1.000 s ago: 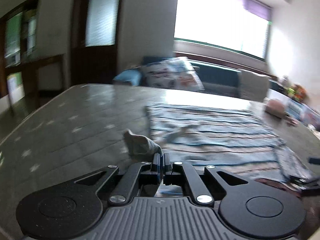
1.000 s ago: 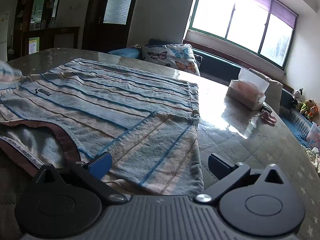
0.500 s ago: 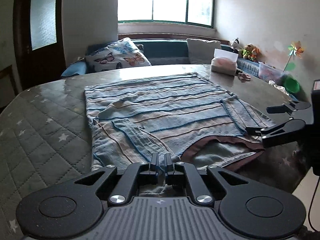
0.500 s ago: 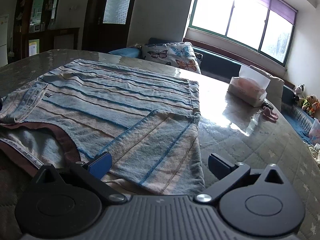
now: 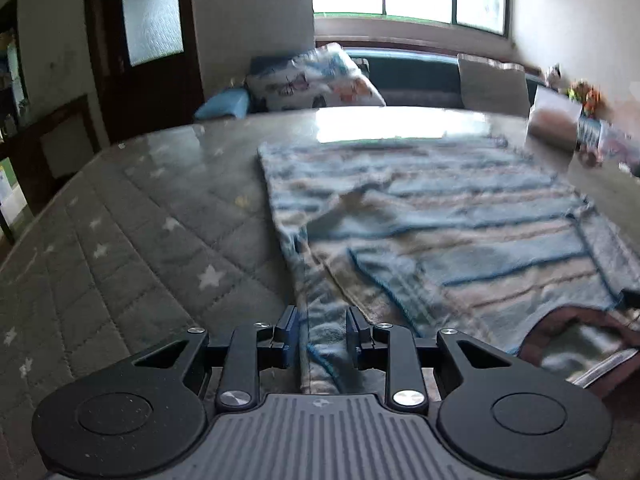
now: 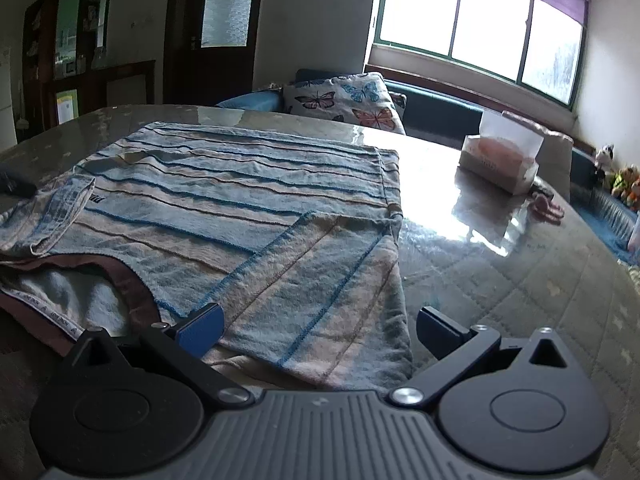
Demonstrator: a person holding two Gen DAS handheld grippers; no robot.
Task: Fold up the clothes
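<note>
A striped blue and beige shirt (image 5: 460,232) lies flat on the table, brown collar (image 6: 120,276) toward me. Both its sleeves are folded in over the front: one at the left (image 6: 60,212), one at the near right (image 6: 320,280). My left gripper (image 5: 322,320) sits low at the shirt's left side edge. Its jaws are opening, and a strip of that edge lies loosely between the pads. My right gripper (image 6: 320,320) hovers wide open just over the right sleeve, holding nothing.
The table wears a grey quilted cover with white stars (image 5: 120,260) under a glossy sheet. A tissue box (image 6: 500,160) and a small pink item (image 6: 546,206) sit at the far right. Behind the table are a butterfly pillow (image 6: 344,100) and a bench.
The left gripper laid the left sleeve onto the shirt front, then its shut jaws parted and it swung down toward the shirt's left edge. The right gripper stayed still and open.
</note>
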